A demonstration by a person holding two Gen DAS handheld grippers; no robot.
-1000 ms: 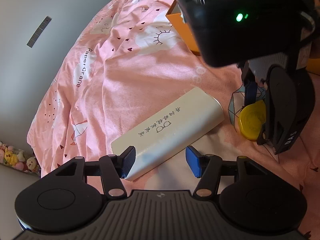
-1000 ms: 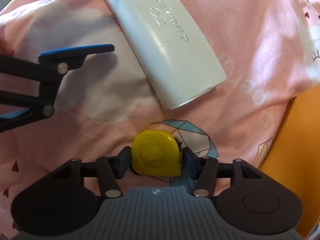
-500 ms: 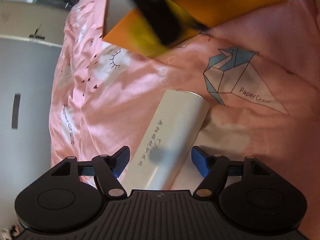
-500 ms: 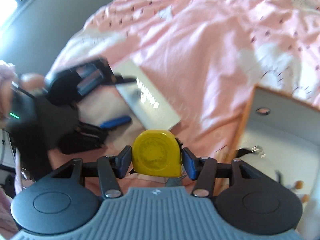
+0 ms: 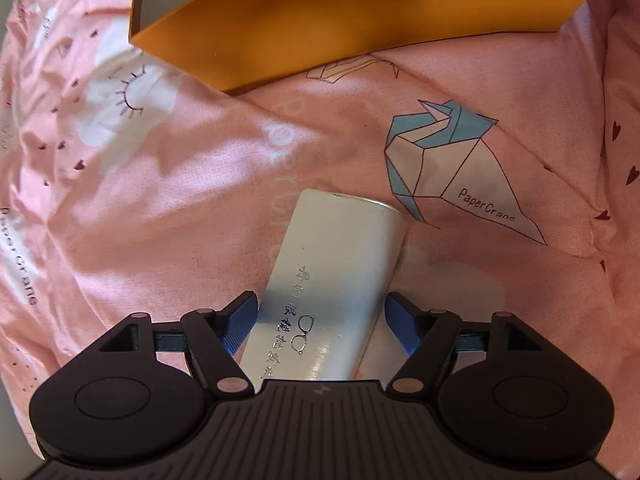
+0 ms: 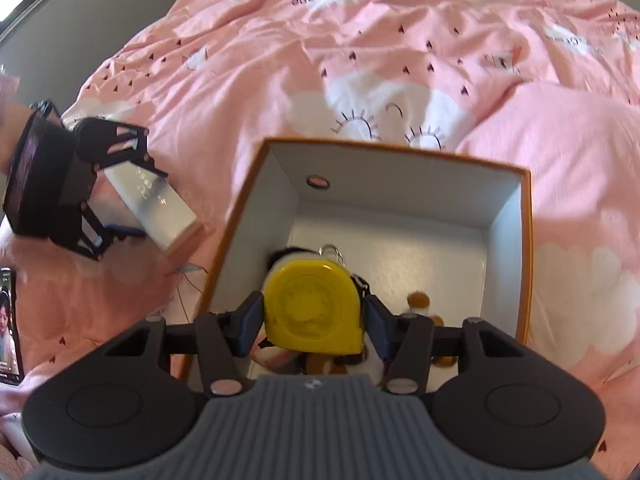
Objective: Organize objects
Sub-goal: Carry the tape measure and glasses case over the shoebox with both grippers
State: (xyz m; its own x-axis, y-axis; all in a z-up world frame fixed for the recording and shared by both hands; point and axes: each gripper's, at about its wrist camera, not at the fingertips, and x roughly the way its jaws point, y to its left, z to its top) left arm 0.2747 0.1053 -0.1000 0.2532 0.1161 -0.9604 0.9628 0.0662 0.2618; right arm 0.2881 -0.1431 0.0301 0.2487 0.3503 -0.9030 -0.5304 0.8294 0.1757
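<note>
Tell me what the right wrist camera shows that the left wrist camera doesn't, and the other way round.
Only the right wrist view shows the yellow tape measure clamped in the right gripper, the box's white inside with a plush toy, and a phone at the left edge. Only the left wrist view shows the paper crane print. Both show the white glasses case between the left gripper's opening jaws, the orange box and the pink bedsheet.

You see a soft, matt, creased cotton-like bed cover [image 5: 168,184]. The white glasses case [image 5: 332,280] has a smooth satin sheen. The tape measure [image 6: 314,306] is glossy yellow plastic. The box [image 6: 400,216] is matt card, orange outside. Both tongs look matt black plastic.
</note>
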